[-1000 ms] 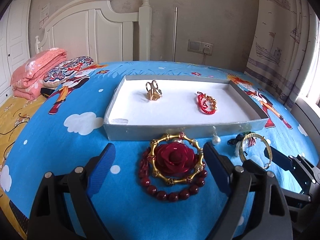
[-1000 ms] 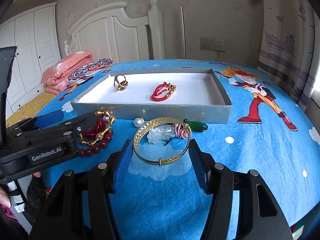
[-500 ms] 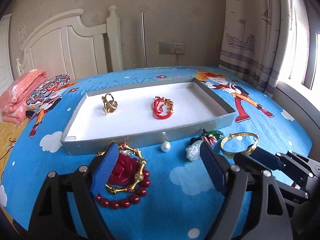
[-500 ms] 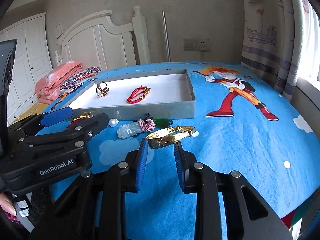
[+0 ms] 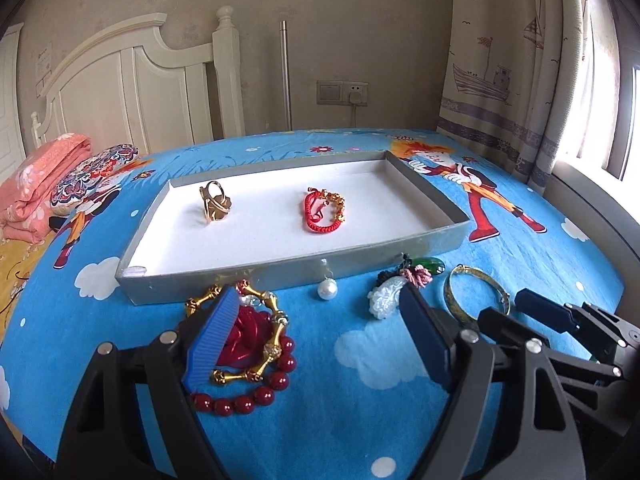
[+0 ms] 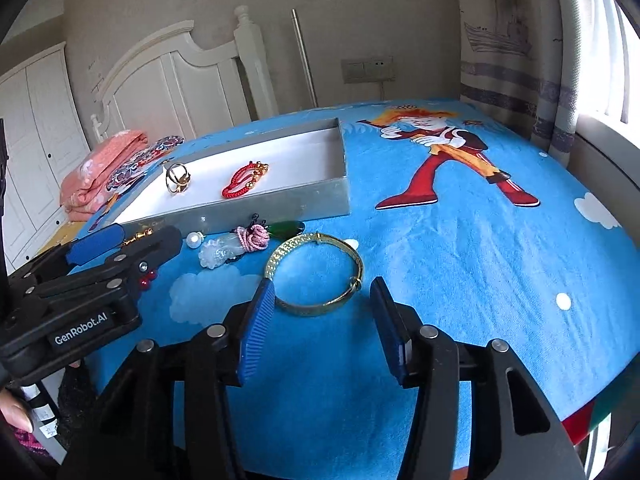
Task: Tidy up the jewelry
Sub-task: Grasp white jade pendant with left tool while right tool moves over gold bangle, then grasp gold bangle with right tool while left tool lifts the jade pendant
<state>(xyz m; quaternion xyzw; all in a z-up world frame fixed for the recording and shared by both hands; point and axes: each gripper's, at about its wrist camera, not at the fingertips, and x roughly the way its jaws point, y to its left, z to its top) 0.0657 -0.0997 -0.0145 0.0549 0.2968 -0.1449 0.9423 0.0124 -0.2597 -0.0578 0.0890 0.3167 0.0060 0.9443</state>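
While the jaws of the right gripper (image 6: 322, 322) are opening, the gold bangle (image 6: 316, 270) is seen flat on the blue cartoon bedsheet (image 6: 460, 248) just ahead of the fingertips, its near arc partly between them but pressed by neither pad. The left gripper (image 5: 316, 338) is held wide open with nothing clasped; its left pad overlaps the cluster of a red rose ornament (image 5: 240, 338), a gold bamboo-link bracelet (image 5: 266, 342) and a dark red bead bracelet (image 5: 256, 394), though contact cannot be judged. Farther on, a loose pearl (image 5: 327, 291), a white carved pendant (image 5: 384, 298) with a pink knot and a green stone (image 5: 430, 266) are left on the sheet, just in front of the near wall of the grey tray (image 5: 400, 246). Inside the tray, only a gold ring (image 5: 215, 202) and a red cord bracelet (image 5: 322, 210) are laid out, well apart. The task is therefore judged to be in an early stage: two pieces are placed, and about six are yet to be moved. The rose and part of both bracelets are hidden behind the left pad, the pendant's cord is too tangled to be read, and the bed's near edge is cut off by the gripper bodies.
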